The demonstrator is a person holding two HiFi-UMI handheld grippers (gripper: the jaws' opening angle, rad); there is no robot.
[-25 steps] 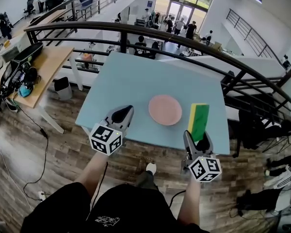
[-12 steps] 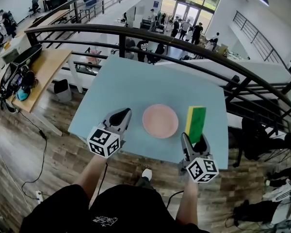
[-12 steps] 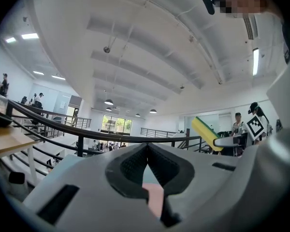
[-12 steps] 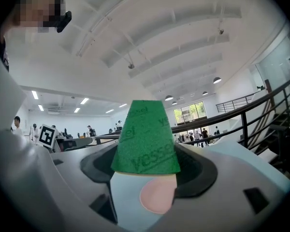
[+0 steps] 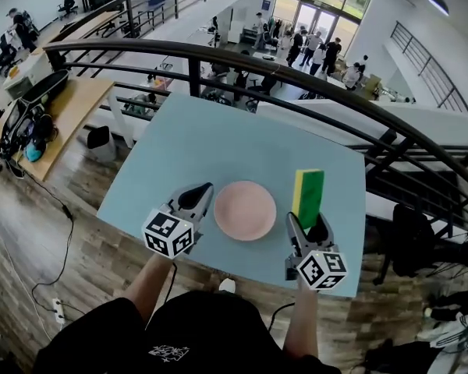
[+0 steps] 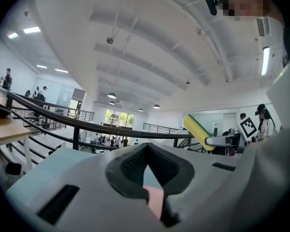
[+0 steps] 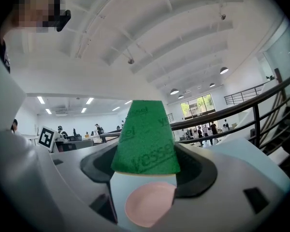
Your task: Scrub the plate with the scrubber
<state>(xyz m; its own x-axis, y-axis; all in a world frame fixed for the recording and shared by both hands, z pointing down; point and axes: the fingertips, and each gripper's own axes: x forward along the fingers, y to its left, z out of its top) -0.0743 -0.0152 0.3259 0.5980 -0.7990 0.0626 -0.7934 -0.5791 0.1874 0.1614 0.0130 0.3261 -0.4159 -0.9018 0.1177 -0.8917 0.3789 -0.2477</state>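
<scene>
A round pink plate [image 5: 244, 209] lies on the light blue table [image 5: 218, 142], close to its near edge. Just left of the plate, my left gripper [image 5: 196, 196] is shut with nothing in it. Through the gap under its jaws a sliver of the plate [image 6: 154, 200] shows. My right gripper [image 5: 306, 226] is to the right of the plate. It is shut on a scrubber [image 5: 307, 194], a yellow sponge with a green pad, held upright above the table. In the right gripper view the green pad [image 7: 146, 138] fills the jaws, and the plate [image 7: 150, 204] lies below it.
A dark metal railing [image 5: 218, 53] curves past the table's far side, with a drop to a lower floor behind it. A wooden desk [image 5: 54, 104] with bags stands at the left. The wood floor [image 5: 78, 232] lies below the table's near edge.
The head view has shifted, so the table and plate sit lower and more central. Both grippers are a little closer to the plate. The scrubber stays gripped and upright.
</scene>
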